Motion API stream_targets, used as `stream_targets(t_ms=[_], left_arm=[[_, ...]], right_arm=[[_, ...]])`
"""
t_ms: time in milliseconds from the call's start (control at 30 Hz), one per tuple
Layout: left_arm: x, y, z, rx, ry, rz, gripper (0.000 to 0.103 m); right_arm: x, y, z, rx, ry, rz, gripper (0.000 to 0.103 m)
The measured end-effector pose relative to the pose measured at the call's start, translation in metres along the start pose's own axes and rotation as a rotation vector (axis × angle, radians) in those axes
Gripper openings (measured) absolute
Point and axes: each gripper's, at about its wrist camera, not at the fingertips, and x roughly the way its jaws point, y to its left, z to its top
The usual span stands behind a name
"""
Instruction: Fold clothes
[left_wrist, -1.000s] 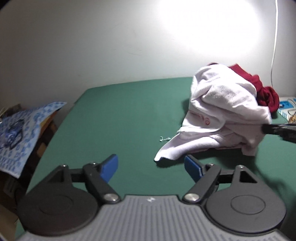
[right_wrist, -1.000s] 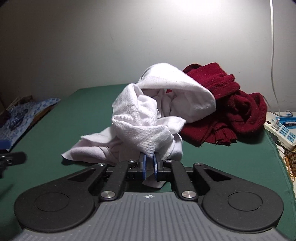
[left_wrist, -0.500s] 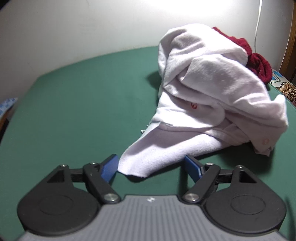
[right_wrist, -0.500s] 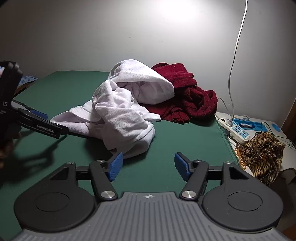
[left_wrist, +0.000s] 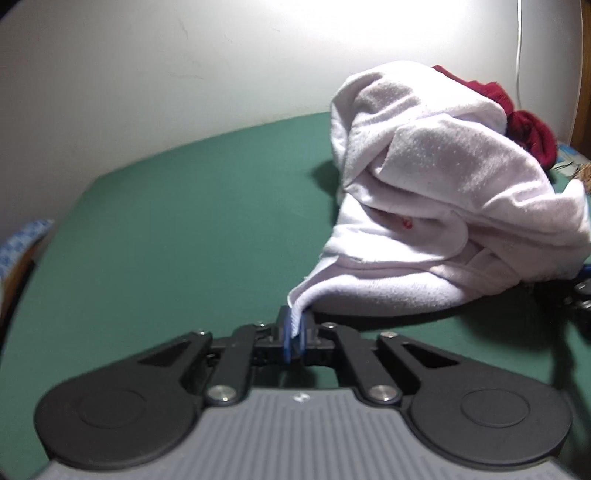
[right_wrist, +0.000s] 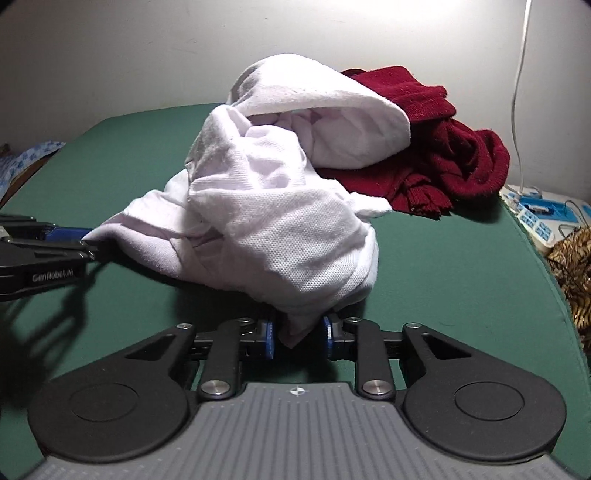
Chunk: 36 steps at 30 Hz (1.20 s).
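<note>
Left wrist view: left gripper (left_wrist: 294, 334) jaws pinch the white garment (left_wrist: 436, 229); right gripper (right_wrist: 297, 338) jaws stand apart around it.

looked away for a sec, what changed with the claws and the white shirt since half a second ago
The left claw, open then, has shut on a corner of the white shirt. The right claw moved in; its jaws now straddle a fold of the shirt, partly closed, not yet pinching. The red sweater and green table stayed put.
</note>
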Motion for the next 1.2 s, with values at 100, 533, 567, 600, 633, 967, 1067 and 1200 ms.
stream_targets(t_ms=[100, 533, 567, 600, 633, 967, 1067, 1200], left_arm=[[-0.008, -0.003, 0.002, -0.001, -0.016, 0.033, 0.000], [-0.208, 0.037, 0.158, -0.180, -0.599, 0.048, 0.000], [-0.233, 0.042, 0.164, -0.192, -0.662, 0.046, 0.001], [-0.255, 0.044, 0.164, -0.194, -0.724, 0.059, 0.001], [-0.277, 0.045, 0.163, -0.196, -0.786, 0.074, 0.001], [-0.314, 0.038, 0.148, -0.060, -0.731, 0.080, 0.005], [-0.289, 0.031, 0.119, -0.016, -0.638, 0.044, 0.039], [-0.226, 0.020, 0.048, 0.033, -0.362, -0.011, 0.049]], right_arm=[[-0.009, 0.000, 0.004, -0.033, -0.013, 0.031, 0.014], [-0.181, -0.067, 0.158, 0.241, -0.711, 0.291, 0.007], [-0.198, -0.068, 0.163, 0.251, -0.772, 0.303, 0.007], [-0.214, -0.070, 0.166, 0.260, -0.826, 0.319, 0.007], [-0.226, -0.071, 0.169, 0.254, -0.860, 0.321, 0.007], [-0.263, -0.060, 0.191, 0.132, -0.791, 0.279, 0.000], [-0.255, -0.044, 0.170, 0.035, -0.759, 0.176, 0.003], [-0.218, -0.023, 0.117, -0.113, -0.618, 0.018, 0.051]])
